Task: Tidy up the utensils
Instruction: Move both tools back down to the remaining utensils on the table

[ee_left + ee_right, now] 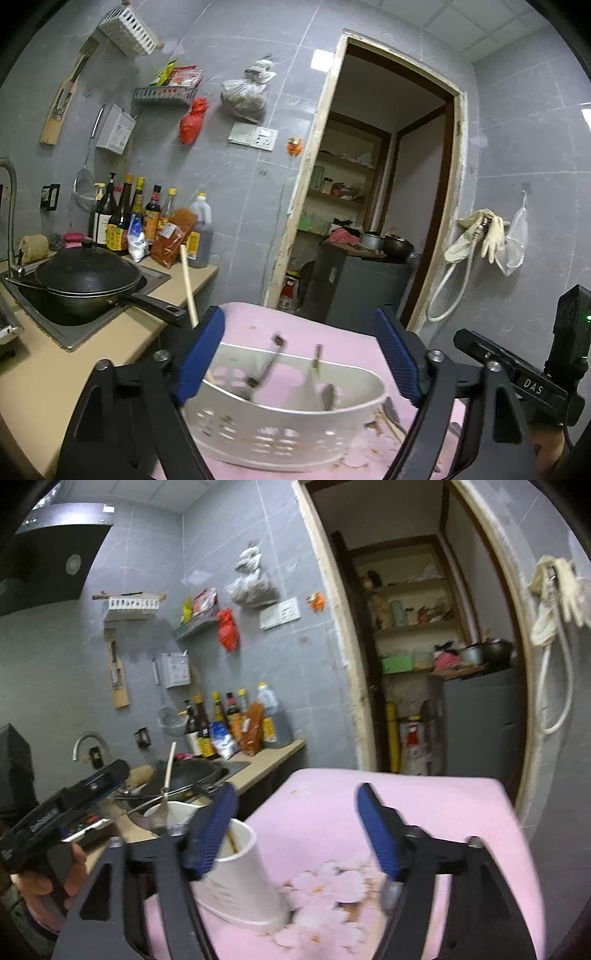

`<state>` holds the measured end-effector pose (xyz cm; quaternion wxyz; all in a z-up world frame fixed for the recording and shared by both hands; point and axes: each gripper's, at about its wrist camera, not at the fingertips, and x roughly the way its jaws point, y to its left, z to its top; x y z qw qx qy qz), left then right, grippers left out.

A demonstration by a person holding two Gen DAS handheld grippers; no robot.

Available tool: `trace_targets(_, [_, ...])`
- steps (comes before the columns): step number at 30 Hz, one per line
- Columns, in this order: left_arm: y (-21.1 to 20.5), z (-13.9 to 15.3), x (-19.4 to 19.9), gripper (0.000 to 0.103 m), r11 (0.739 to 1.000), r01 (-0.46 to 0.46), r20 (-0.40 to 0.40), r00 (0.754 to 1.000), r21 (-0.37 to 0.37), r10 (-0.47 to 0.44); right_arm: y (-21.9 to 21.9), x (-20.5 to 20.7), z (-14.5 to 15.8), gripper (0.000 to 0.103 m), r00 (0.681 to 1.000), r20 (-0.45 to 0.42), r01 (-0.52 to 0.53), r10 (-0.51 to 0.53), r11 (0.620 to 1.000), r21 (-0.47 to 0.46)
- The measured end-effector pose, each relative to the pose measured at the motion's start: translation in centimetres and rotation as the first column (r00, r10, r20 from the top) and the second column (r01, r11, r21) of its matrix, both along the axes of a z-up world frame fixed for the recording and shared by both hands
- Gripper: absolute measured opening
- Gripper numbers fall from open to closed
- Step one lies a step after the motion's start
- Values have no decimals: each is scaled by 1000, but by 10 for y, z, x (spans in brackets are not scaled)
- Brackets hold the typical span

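1. Two wrist views look across a pink padded surface (332, 332) in a small kitchen with grey tiled walls.
2. On the pink surface, in the left wrist view, sits a white perforated utensil caddy (288, 417) holding several utensils (317, 380); they are blurred, and their kinds are hard to tell.
3. The left gripper (301, 362) has its blue-padded jaws spread wide, one on each side of the caddy, pressing nothing.
4. A pale stick (188, 284), perhaps a chopstick, stands up just beside the left pad; its lower end is hidden.
5. In the right wrist view a white paper cup (243, 878) stands on the same surface, with a thin brown stick (232, 840) inside, only partly visible.
6. The right gripper (297, 834) is also spread wide; the cup rises just behind its left pad, and whether they touch cannot be told.
7. Left of the pink surface runs a beige counter (48, 365) with a sunken sink (88, 328) holding a black lidded wok (88, 280).
8. Sauce bottles (129, 218) line the wall behind the counter.
9. Wall racks and hanging bags sit above.
10. An open doorway (384, 184) shows shelves and a dark cabinet beyond.
11. Pale gloves (476, 236) hang on the wall right of the doorway.
12. A person's hand (44, 882) grips the other tool's handle at the lower left edge of the right wrist view, cut off by the frame.
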<state>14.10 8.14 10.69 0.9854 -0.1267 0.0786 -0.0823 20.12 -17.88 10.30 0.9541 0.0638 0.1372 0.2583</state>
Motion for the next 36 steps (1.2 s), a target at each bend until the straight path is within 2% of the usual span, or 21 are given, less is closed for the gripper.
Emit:
trace_targets(2, [-11, 0, -6, 87, 1000, 3, 4, 1000, 13, -3, -11, -6, 2, 80, 999, 15, 30, -30, 999, -12])
trace_targets(7, [-45, -3, -15, 89, 997, 24, -6, 1000, 78, -24, -43, -25, 4, 103, 992, 49, 119, -117, 991, -55])
trace_targets(8, [-52, -4, -17, 89, 995, 35, -14, 999, 89, -34, -51, -29, 3, 103, 989, 54, 138, -135, 988, -65])
trace_targets(14, [-90, -22, -16, 89, 984, 130, -106, 987, 119, -118, -91, -42, -6, 103, 975, 36, 222, -219, 969, -105])
trace_targets(18, [-113, -36, -12, 89, 974, 184, -176, 971, 132, -159, -117, -46, -19, 103, 964, -29, 261, -266, 958, -121])
trace_targets(23, [-136, -54, -3, 89, 959, 249, -270, 941, 134, -206, -142, -52, -45, 103, 946, -128, 274, -297, 947, -167])
trace_targets(29, [-157, -73, 9, 89, 938, 326, -383, 887, 117, -260, -162, -63, -71, 102, 929, -233, 247, -286, 952, -183])
trace_targets(36, [-172, -87, 21, 88, 911, 399, -463, 830, 102, -311, -167, -69, -93, 80, 914, -328, 187, -239, 965, -182])
